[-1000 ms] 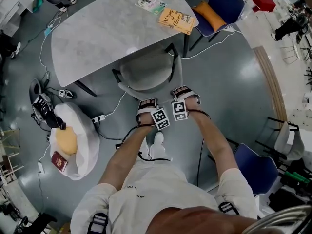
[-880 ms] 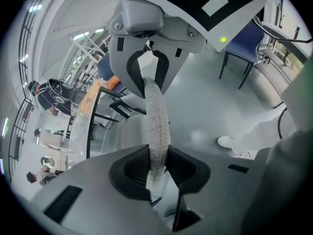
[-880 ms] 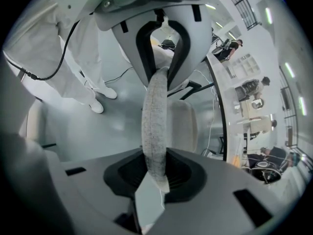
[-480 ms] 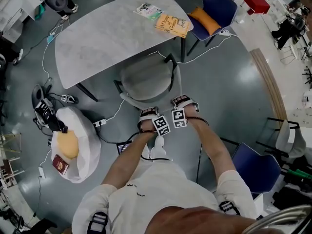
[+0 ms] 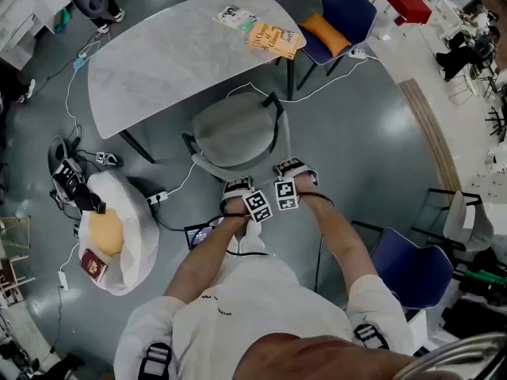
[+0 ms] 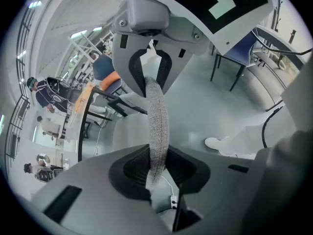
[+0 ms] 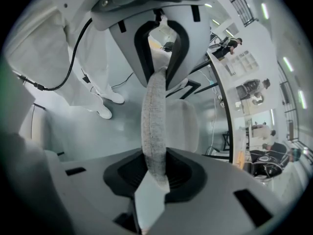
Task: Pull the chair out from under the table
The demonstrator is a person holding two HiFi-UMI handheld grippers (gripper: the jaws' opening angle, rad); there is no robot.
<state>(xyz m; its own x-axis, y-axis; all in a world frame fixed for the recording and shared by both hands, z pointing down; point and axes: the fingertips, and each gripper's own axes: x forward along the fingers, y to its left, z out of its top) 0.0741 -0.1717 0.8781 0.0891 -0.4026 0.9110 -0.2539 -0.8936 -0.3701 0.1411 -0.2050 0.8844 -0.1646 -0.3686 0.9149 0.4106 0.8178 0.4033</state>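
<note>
In the head view a grey upholstered chair [image 5: 234, 129] with black legs stands at the near edge of the pale marble table [image 5: 158, 54], its seat almost wholly out from under the top. My left gripper [image 5: 238, 190] and right gripper [image 5: 290, 169] are side by side on the chair's backrest rim. The left gripper view shows the grey fabric rim [image 6: 156, 121] pinched between the jaws of the left gripper [image 6: 150, 80], with the seat [image 6: 128, 131] beyond. In the right gripper view the same rim [image 7: 154, 121] is clamped in the right gripper [image 7: 161, 62].
Two books [image 5: 269, 38] lie at the table's far end. A blue chair with an orange cushion [image 5: 341, 18] stands beyond it, and another blue chair [image 5: 412, 271] is at my right. A white bag [image 5: 119, 228], a power strip [image 5: 157, 198] and cables lie on the floor at the left.
Both grippers have moved back towards me with the backrest in their grip. The chair has slid out from under the table edge.
</note>
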